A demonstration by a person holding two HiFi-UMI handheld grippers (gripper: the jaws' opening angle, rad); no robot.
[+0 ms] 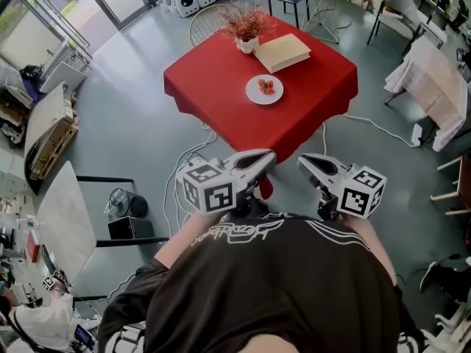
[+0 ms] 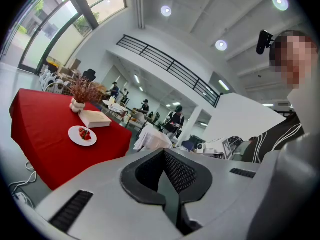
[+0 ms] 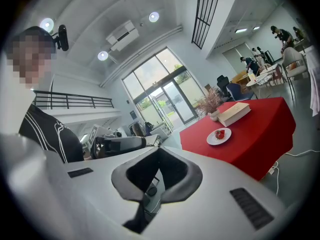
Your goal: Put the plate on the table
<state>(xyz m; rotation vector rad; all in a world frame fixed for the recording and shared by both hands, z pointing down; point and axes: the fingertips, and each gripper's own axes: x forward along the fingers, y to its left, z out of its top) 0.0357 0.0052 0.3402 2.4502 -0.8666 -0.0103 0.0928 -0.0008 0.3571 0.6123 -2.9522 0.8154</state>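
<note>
At the left of the head view, near 8 o'clock from frame centre, the left gripper [image 1: 268, 155] is held in front of the person's black shirt with white line print [image 1: 280, 285]. In the left gripper view, the left gripper [image 2: 172, 201] has its jaws clenched together with nothing between them.

At 12 o'clock from both grippers, well apart from them, stands the square table under a red cloth [image 1: 213, 87]. The white round plate [image 1: 252, 93], carrying red strawberries, rests on the cloth near the middle of the table. A white vase of dried reddish twigs [image 1: 247, 44] stands at 11 o'clock from the plate. A cream hardcover book [image 1: 282, 52] lies flat at 1 o'clock from the plate, just beside the vase.

The plate [image 2: 75, 134] also shows on the red cloth in the left gripper view, and again [image 3: 212, 138] in the right gripper view.

At 4 o'clock from the table, the right gripper [image 1: 303, 160] points toward it. In the right gripper view, the right gripper [image 3: 145, 204] is likewise clenched and empty.

At 3 o'clock from the table, a white cloth draped over a chair [image 1: 434, 87] hangs well apart from it.
</note>
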